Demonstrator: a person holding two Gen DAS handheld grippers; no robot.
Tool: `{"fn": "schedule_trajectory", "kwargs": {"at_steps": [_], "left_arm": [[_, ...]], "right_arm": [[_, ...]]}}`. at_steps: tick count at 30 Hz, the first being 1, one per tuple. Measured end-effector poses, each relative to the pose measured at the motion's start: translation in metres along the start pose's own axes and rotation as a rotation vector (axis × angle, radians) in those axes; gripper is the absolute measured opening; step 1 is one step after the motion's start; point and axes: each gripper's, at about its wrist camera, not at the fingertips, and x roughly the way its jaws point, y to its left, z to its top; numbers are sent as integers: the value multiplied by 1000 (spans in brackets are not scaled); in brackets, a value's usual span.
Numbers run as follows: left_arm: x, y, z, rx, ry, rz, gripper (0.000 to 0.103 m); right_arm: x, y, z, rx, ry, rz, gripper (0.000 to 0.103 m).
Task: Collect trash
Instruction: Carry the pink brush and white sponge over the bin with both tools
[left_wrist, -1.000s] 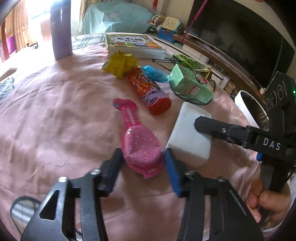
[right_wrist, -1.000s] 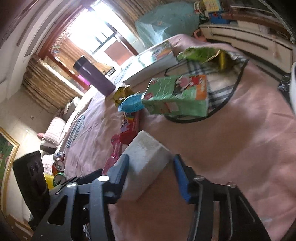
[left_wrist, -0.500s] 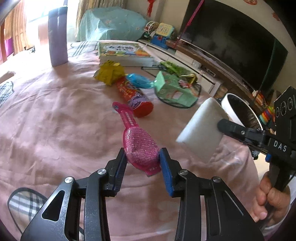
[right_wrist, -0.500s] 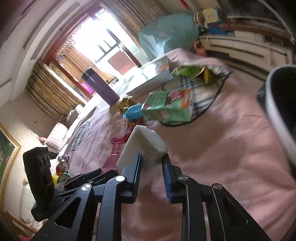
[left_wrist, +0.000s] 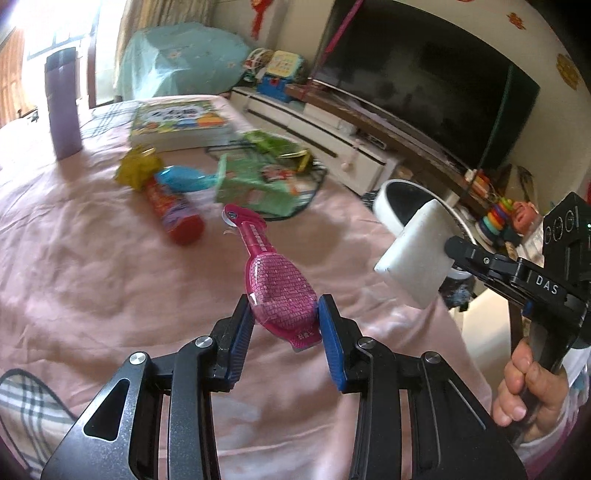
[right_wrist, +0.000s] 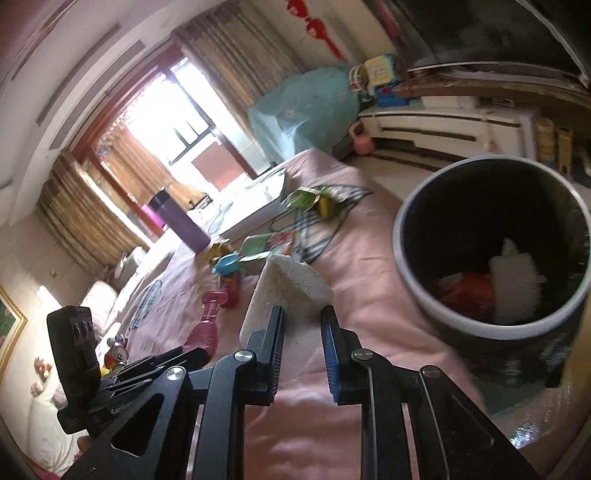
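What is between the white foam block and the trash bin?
Nothing visible. The right hand-held gripper holds the white foam block above the pink cloth, and the trash bin stands open just to its right, with only bare cloth between them.

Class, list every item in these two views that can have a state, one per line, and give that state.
left gripper: shut on the pink brush, lifted off the cloth.
pink brush: clamped at its head, handle pointing away.
right gripper: shut on the white foam block.
white foam block: held in the air beside the bin.
trash bin: open, already holding some trash.
red tube: lying flat.
green carton: lying on its side.
purple bottle: upright, capped.
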Motion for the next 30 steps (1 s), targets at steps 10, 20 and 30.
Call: {"fn": "schedule_trajectory", "kwargs": {"at_steps": [10,20,30], "left_arm": [[10,-55,12,86,-1,-52,34],[20,-102,32,163,-14,-95,34],[42,-144,47,235,1,-123,34]], "right_arm": [[-43,-38,10,37,-74,-67,20],[-68,-69,25,48,-132,-149,20],[-78,-97,39,46,-162,-213,20]]}}
